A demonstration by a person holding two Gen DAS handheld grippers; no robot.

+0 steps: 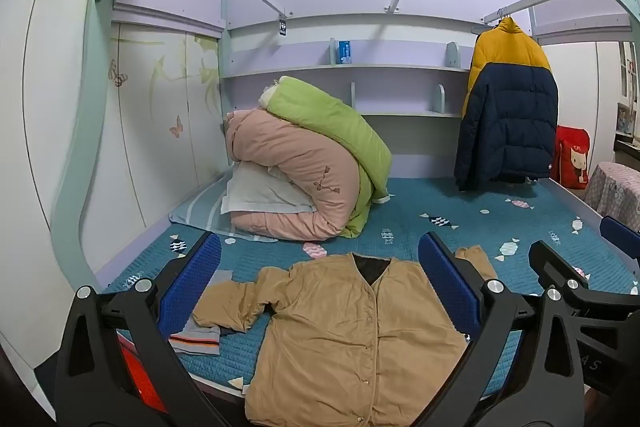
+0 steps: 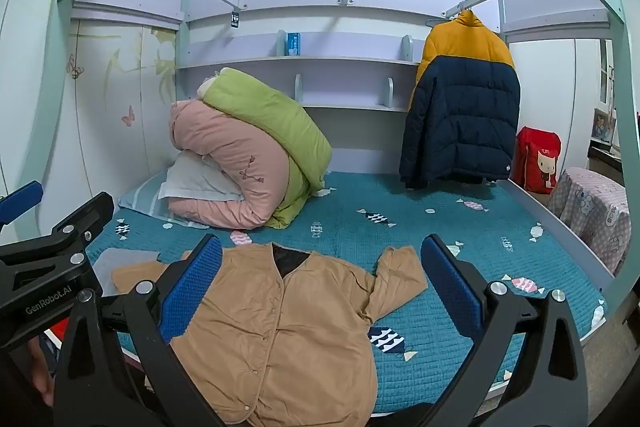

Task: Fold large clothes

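A tan button-front jacket (image 1: 340, 331) lies flat, front up, on the blue bed mat (image 1: 440, 203), sleeves spread to both sides. It also shows in the right wrist view (image 2: 280, 327). My left gripper (image 1: 320, 287) is open and empty, held above the jacket's chest, its blue pads (image 1: 192, 279) wide apart. My right gripper (image 2: 322, 287) is open and empty above the jacket's right half. The right gripper's body shows at the right edge of the left wrist view (image 1: 568, 279), and the left gripper's body shows at the left of the right wrist view (image 2: 52, 259).
A rolled pink and green quilt (image 1: 308, 163) on a pillow sits at the bed's back left. A yellow and navy puffer coat (image 1: 508, 107) hangs at the back right. A grey striped garment (image 1: 200, 339) lies beside the jacket's left sleeve. A red bag (image 2: 538, 159) stands right.
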